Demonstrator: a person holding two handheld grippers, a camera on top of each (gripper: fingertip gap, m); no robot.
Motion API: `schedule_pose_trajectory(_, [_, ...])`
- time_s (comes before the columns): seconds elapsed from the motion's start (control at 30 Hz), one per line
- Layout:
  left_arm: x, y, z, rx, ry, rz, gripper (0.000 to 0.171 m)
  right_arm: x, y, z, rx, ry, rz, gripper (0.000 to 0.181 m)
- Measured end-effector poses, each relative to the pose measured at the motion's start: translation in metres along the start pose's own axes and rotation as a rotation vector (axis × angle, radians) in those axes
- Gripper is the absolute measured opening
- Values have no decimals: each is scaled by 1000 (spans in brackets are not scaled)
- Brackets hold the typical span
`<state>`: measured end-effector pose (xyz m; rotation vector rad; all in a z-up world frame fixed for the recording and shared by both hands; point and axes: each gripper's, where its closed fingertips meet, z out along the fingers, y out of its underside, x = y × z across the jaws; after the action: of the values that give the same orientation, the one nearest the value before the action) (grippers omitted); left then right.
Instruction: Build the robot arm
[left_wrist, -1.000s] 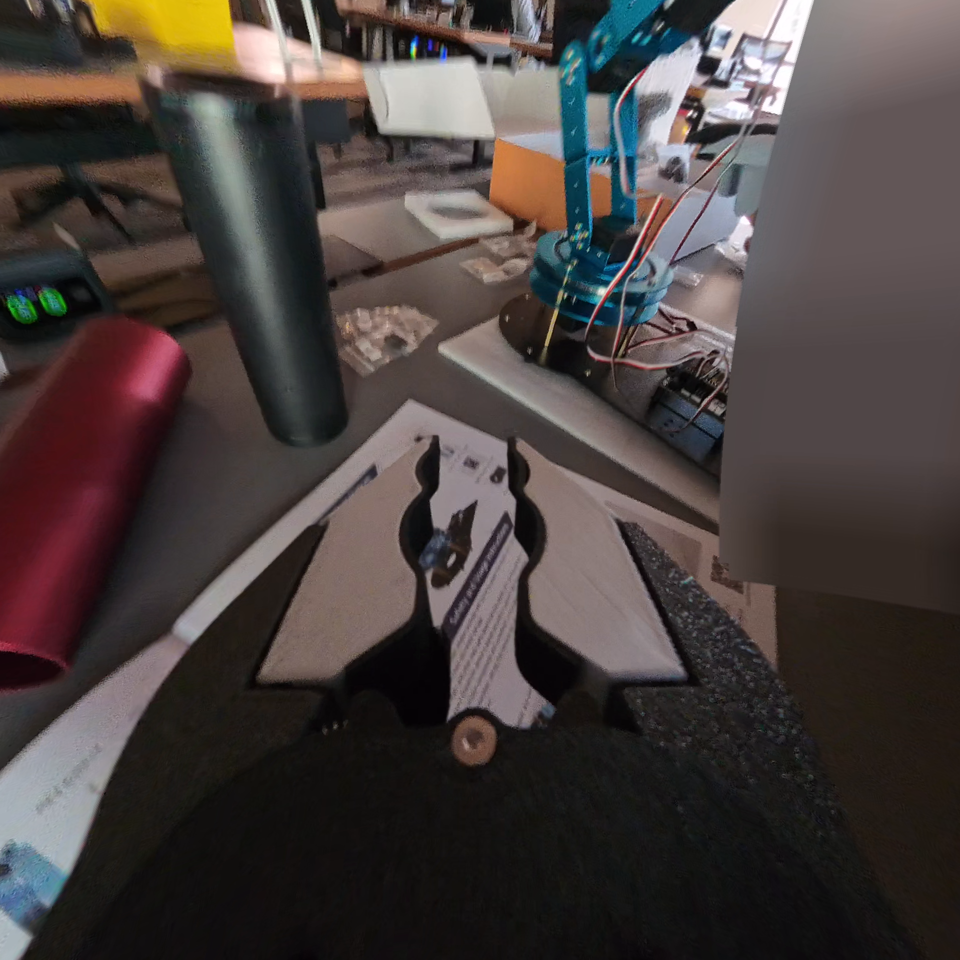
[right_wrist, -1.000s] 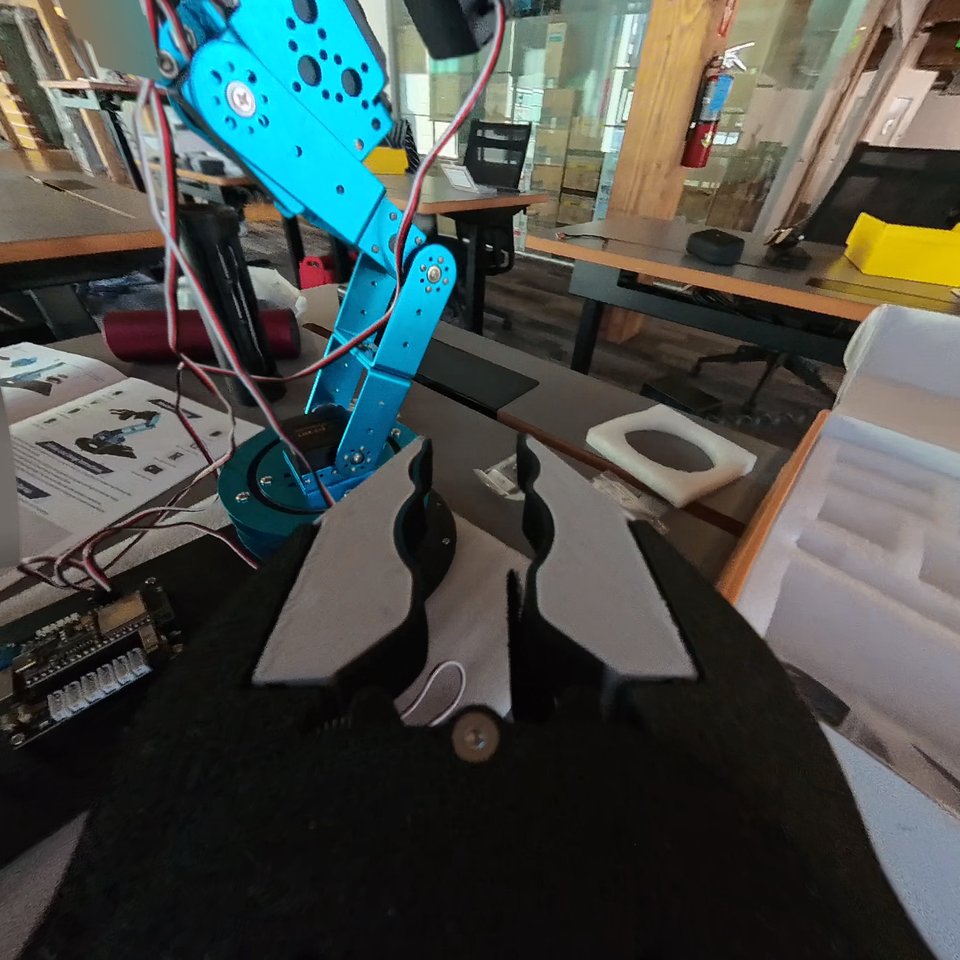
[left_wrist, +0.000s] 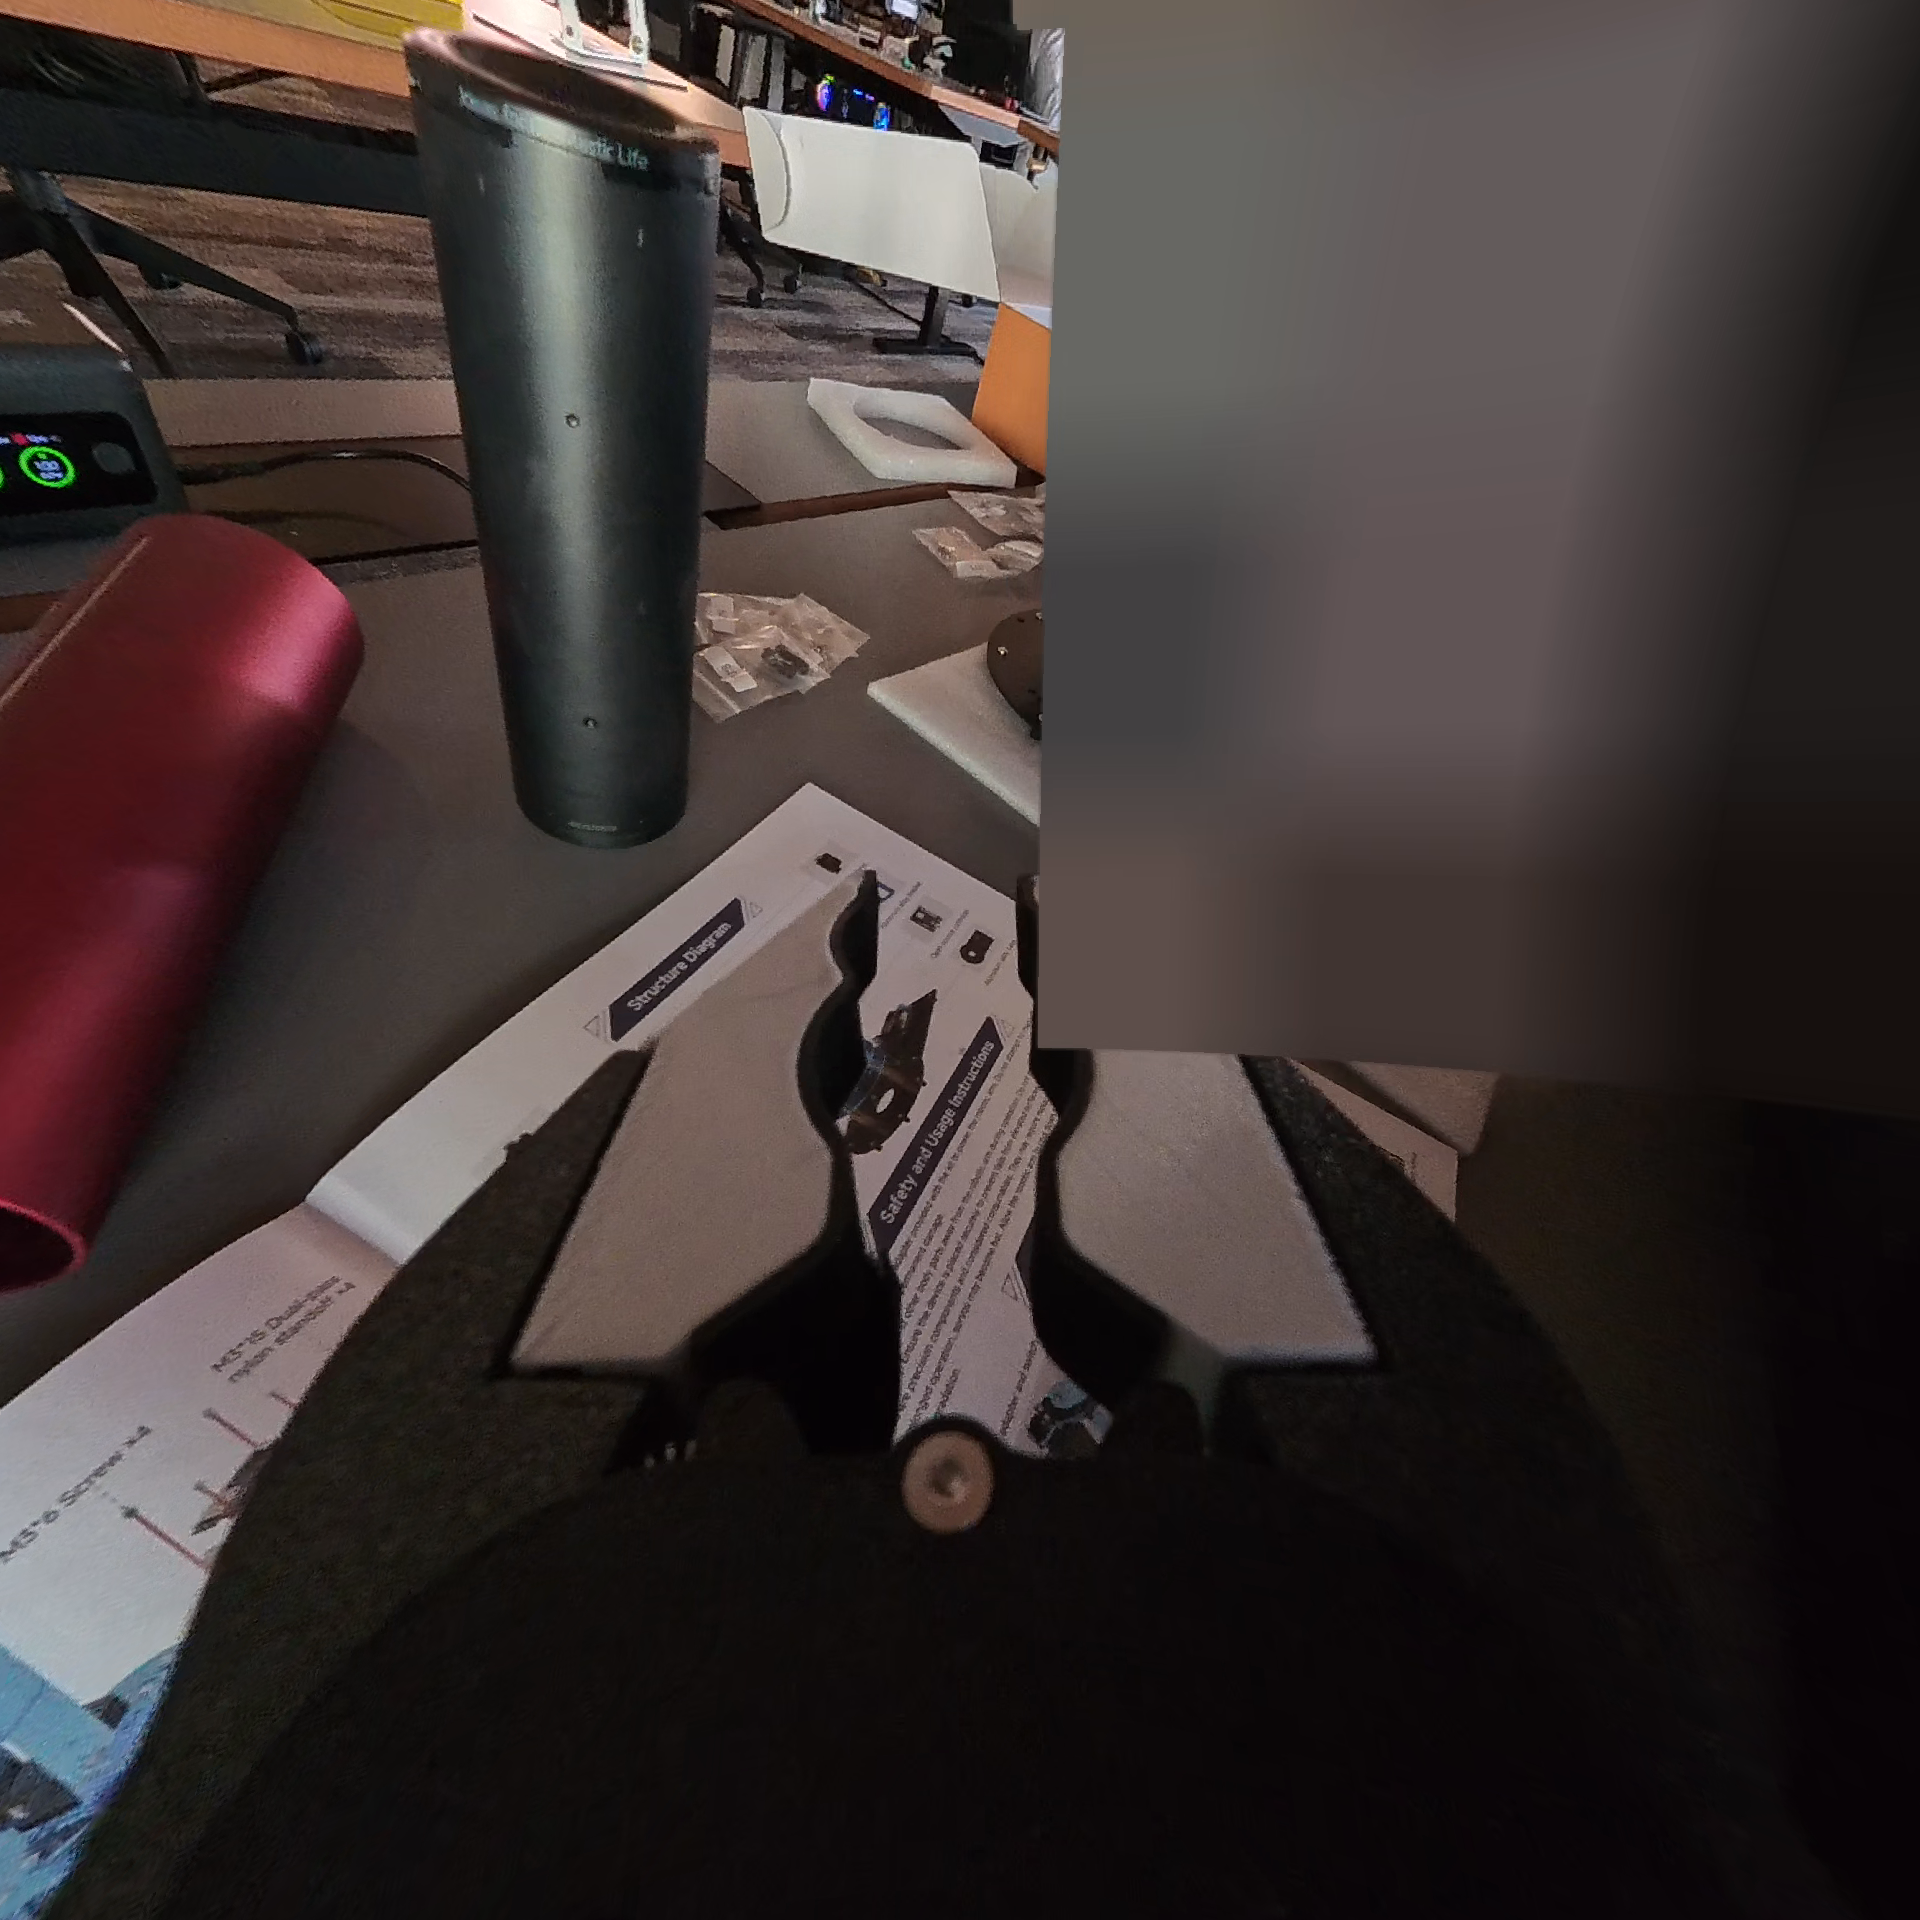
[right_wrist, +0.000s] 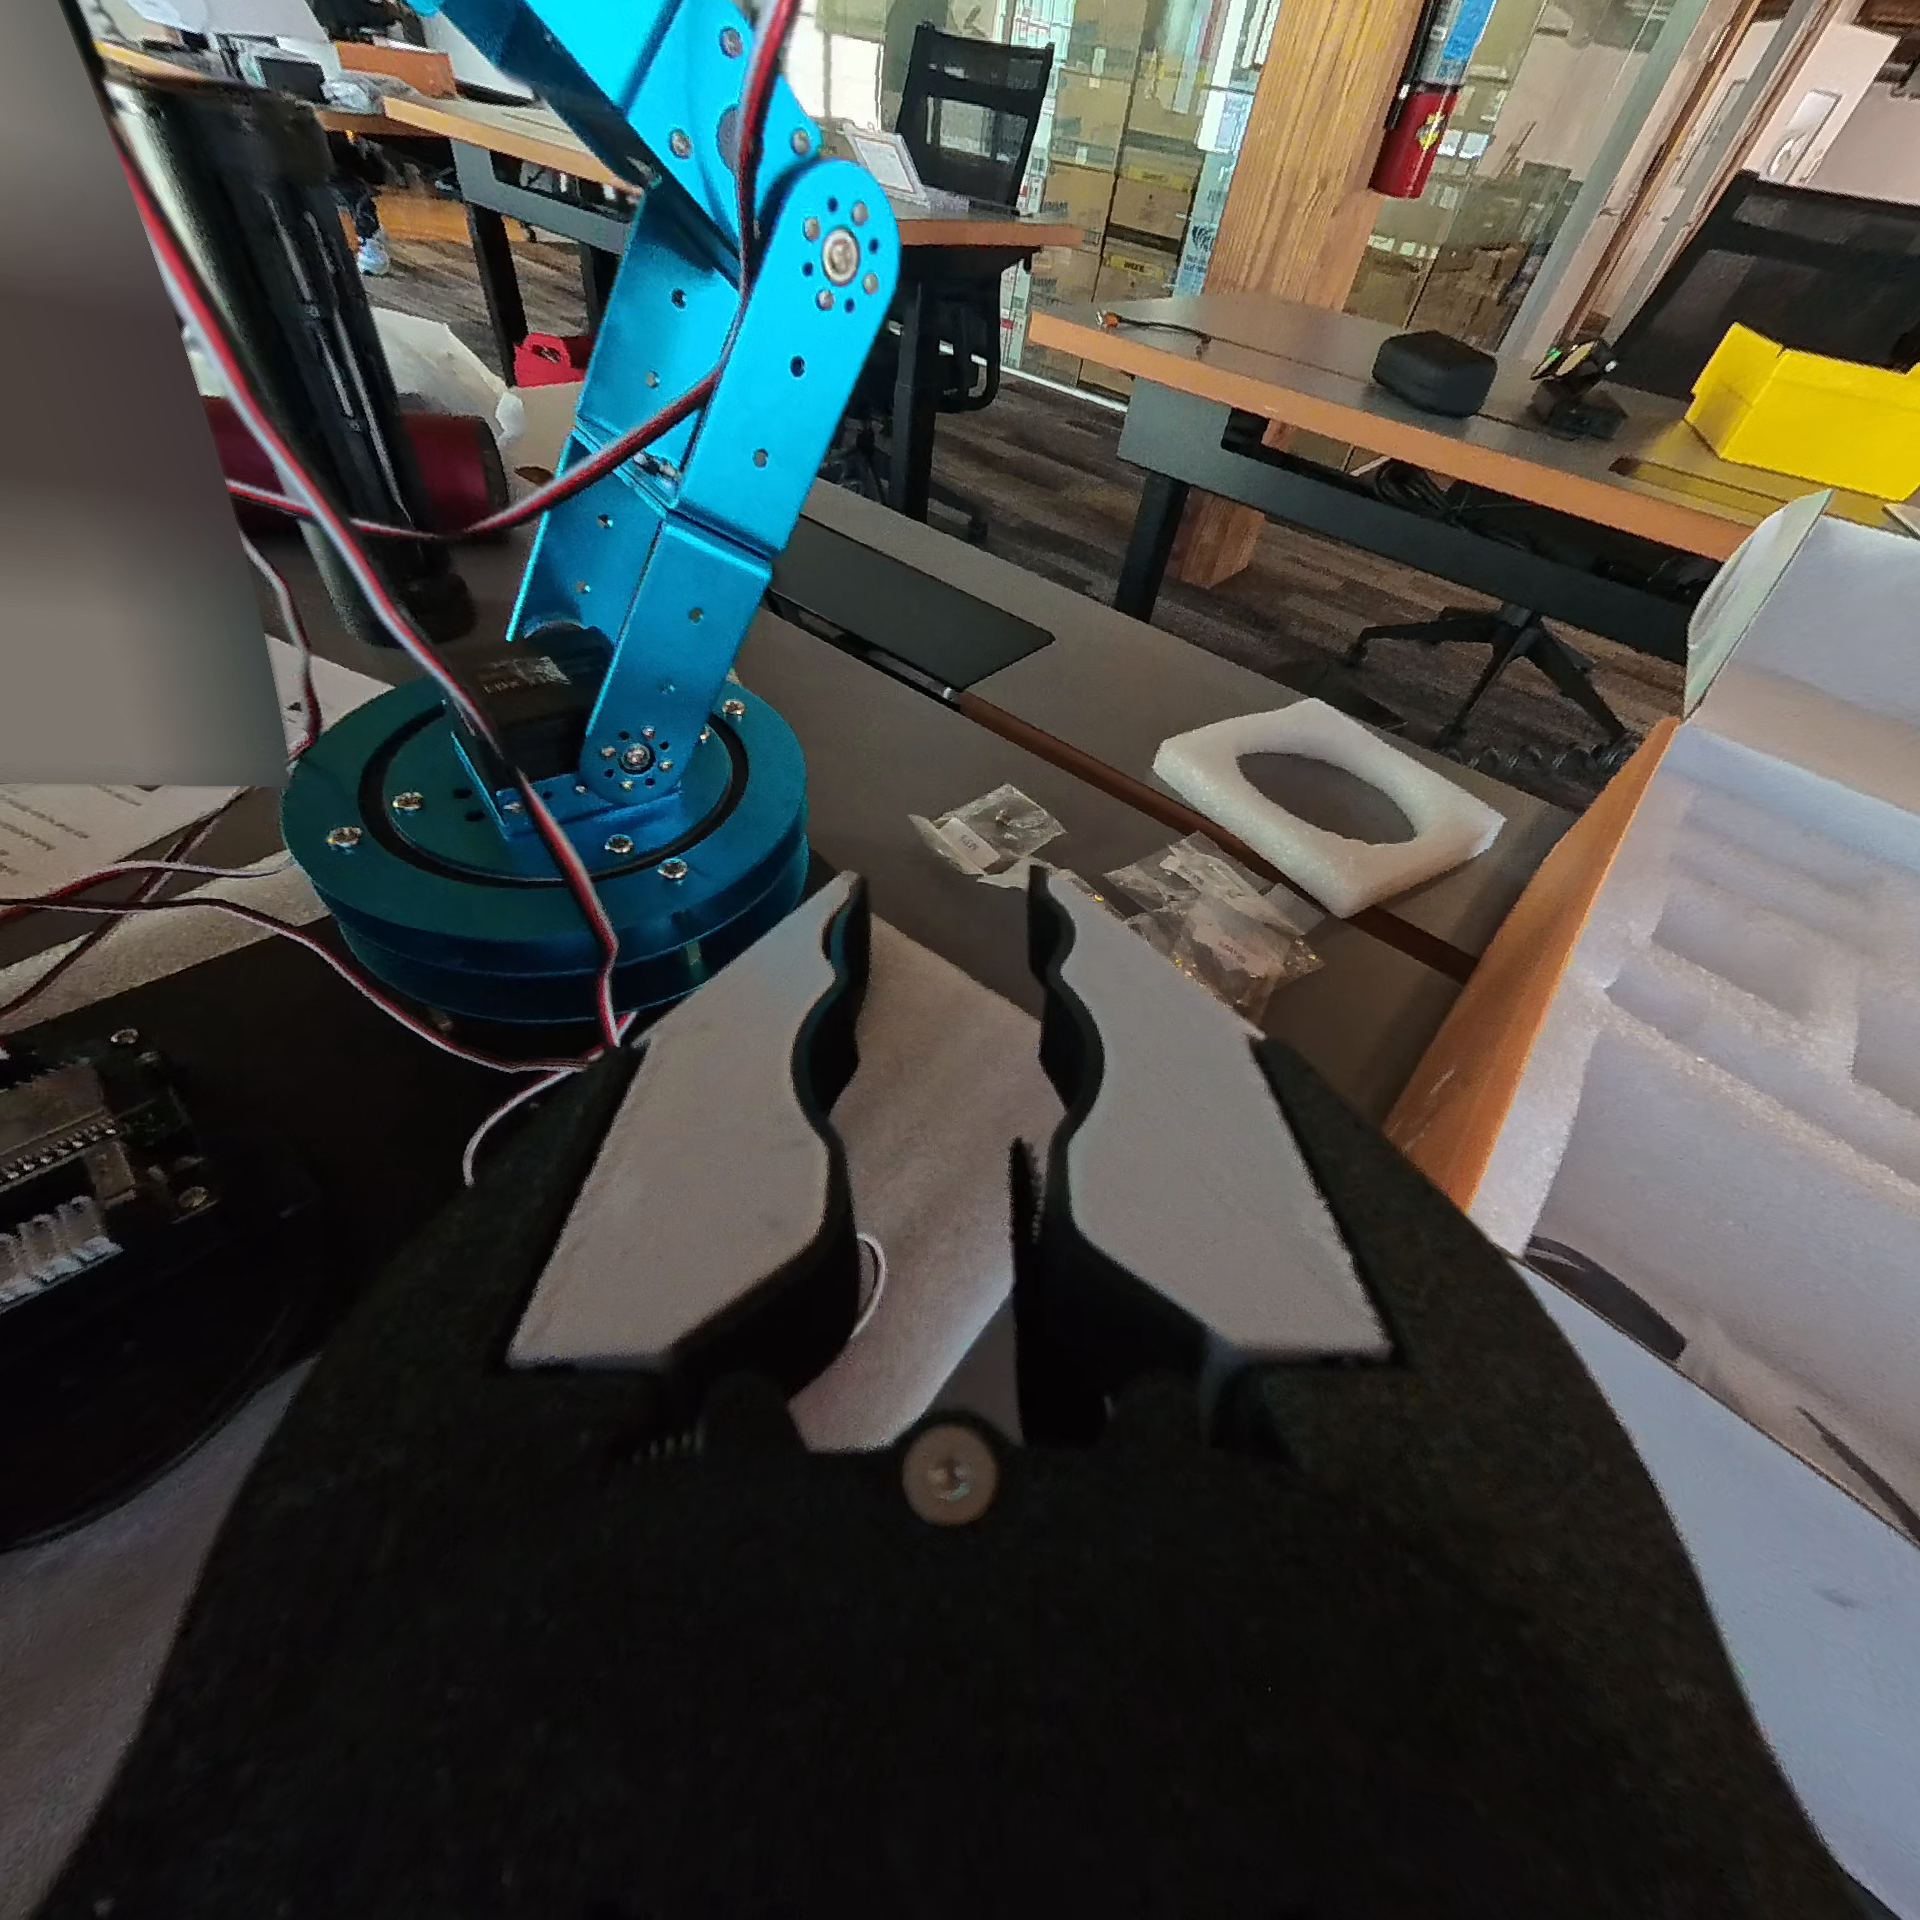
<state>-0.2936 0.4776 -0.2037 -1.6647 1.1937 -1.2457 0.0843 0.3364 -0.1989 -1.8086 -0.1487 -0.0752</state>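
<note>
left gripper (left_wrist: 945, 894) jaws apart, empty, over one printed manual (left_wrist: 717, 935) | one black tube (left_wrist: 577, 457) upright, one red tube (left_wrist: 156, 831) lying | right gripper (right_wrist: 945, 894) jaws apart, empty, beside one blue robot arm (right_wrist: 665, 499), leaning up-left

An upright cylinder (left_wrist: 577, 457) stood on the table (left_wrist: 416, 914), with a second cylinder (left_wrist: 156, 831) lying on its side to the left and an open instruction booklet (left_wrist: 675, 997) in front of both. Right of the upright cylinder lay small parts bags (left_wrist: 774, 649). In the right wrist view, a small robot arm (right_wrist: 665, 468) rose from its round base (right_wrist: 540, 883), a circuit board (right_wrist: 83, 1164) to its left, a foam frame (right_wrist: 1330, 800) to its right.
</note>
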Motion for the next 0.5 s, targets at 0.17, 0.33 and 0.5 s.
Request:
schedule_pose_trajectory(0.17, [5, -5, -4, 19, -1, 18, 26, -3, -2, -5, 3, -20, 16, 29])
schedule_pose_trajectory(0.33, [11, -10, -6, 41, -12, 63, 25, -23, 2, 0, 3, -104, 85, 28])
schedule_pose_trajectory(0.5, [7, -10, -7, 33, -56, 104, 26, -38, 1, 3, 7, -172, 146, 28])
